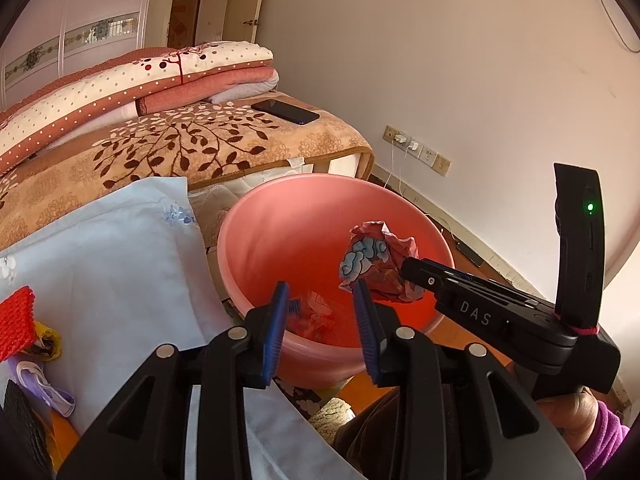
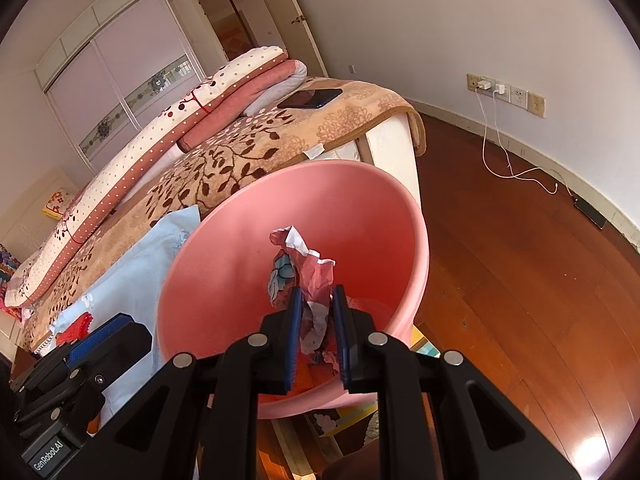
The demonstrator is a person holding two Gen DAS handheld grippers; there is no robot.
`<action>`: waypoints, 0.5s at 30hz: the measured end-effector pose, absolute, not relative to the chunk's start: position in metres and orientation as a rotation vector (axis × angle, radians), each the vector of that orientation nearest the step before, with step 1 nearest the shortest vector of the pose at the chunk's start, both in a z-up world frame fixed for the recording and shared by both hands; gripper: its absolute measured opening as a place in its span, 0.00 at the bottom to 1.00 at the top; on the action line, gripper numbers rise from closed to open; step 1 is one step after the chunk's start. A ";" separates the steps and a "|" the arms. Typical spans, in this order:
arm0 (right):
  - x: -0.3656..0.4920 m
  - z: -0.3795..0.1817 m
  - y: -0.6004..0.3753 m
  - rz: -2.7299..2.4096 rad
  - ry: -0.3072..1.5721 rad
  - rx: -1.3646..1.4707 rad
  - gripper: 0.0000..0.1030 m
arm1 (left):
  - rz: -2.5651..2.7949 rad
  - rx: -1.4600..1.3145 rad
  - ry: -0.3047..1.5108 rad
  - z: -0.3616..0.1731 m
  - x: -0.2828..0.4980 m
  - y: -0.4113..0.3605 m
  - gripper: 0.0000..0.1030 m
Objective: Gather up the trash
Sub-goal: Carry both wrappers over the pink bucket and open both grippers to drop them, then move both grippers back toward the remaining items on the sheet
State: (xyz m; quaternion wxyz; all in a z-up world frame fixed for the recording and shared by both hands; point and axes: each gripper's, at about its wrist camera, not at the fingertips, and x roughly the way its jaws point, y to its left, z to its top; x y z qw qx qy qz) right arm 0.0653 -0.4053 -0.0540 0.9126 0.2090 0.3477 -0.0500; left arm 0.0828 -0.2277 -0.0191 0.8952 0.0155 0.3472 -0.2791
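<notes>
My right gripper pinches a crumpled red-and-blue paper wrapper over the round pink plastic bin at frame centre; my left gripper gapes empty above the bin's near rim. A leaf-patterned bed fills the upper left.

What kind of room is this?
Most likely a bedroom: a bed under a tan leaf-patterned blanket, folded red-and-cream polka-dot quilts stacked on it, and pale sliding wardrobe doors behind.

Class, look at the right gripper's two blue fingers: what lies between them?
A crumpled wrapper, pinched between the right gripper fingers above the pink bin; the right wrist view shows it best.
</notes>
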 end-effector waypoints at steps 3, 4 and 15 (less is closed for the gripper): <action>0.064 -0.053 -0.405 -0.104 0.719 0.433 0.23 | -0.578 0.029 0.714 -0.017 0.081 -0.226 0.33; 0.064 -0.053 -0.404 -0.100 0.717 0.430 0.25 | -0.578 0.026 0.713 -0.016 0.080 -0.225 0.33; 0.052 -0.035 -0.382 -0.071 0.675 0.369 0.38 | -0.547 -0.004 0.682 -0.006 0.071 -0.207 0.33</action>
